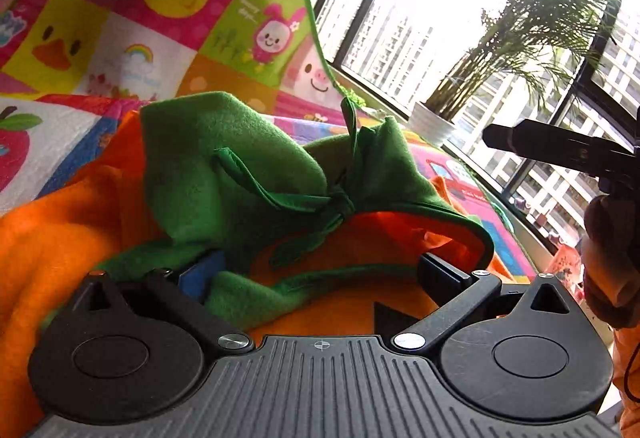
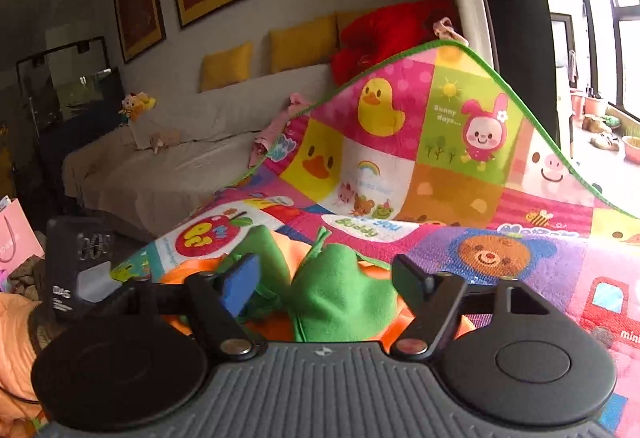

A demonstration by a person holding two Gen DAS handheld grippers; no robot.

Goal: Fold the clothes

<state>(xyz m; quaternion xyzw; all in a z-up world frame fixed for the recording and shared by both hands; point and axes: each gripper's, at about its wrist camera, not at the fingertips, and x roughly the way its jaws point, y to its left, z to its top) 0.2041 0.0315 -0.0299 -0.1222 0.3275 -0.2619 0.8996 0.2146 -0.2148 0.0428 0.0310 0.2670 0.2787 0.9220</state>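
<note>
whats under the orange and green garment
The orange and green garment lies on a colourful cartoon play mat, which shows all around it. Whatever sits directly beneath the bunched fabric is covered and cannot be seen.

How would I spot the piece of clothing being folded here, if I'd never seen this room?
Find the bright cartoon play mat with ducks and a bear, its far edge curled up. On it lies an orange fleece garment with a green hood and green ties, the only soft, plain-coloured thing on the patterned mat.

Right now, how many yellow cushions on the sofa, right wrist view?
3 in view: yellow cushion at left, a second beside it, a third partly behind the red plush. More may be hidden.
</note>
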